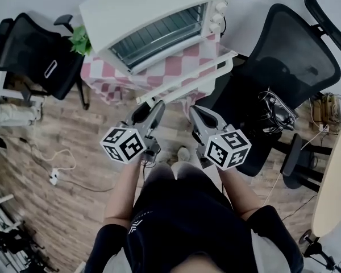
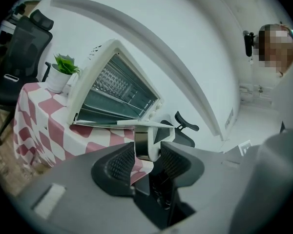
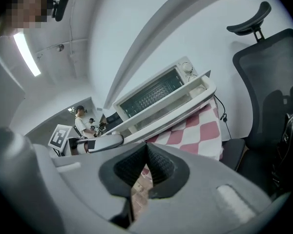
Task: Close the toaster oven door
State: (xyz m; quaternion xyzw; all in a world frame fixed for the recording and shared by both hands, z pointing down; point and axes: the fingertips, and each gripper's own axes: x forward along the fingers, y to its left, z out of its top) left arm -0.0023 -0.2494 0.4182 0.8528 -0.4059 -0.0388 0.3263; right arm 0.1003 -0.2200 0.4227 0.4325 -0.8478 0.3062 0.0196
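A black office chair (image 1: pixel 295 61) stands at the right of the small desk (image 1: pixel 179 67) with the red-and-white checked cloth. On this desk I see the white toaster oven (image 1: pixel 142 10). Its door (image 1: pixel 184 75) is still open and hangs out past the desk's front edge, towards me. Both forearms reach forward from the body, side by side, and both grippers point at the door. The left gripper (image 1: pixel 156 103) is just under the door's left end. Its jaws are spread, and the end of the door handle (image 2: pixel 145 141) stands between them. The right gripper (image 1: pixel 194 110) has its jaws pressed together, with nothing between them.
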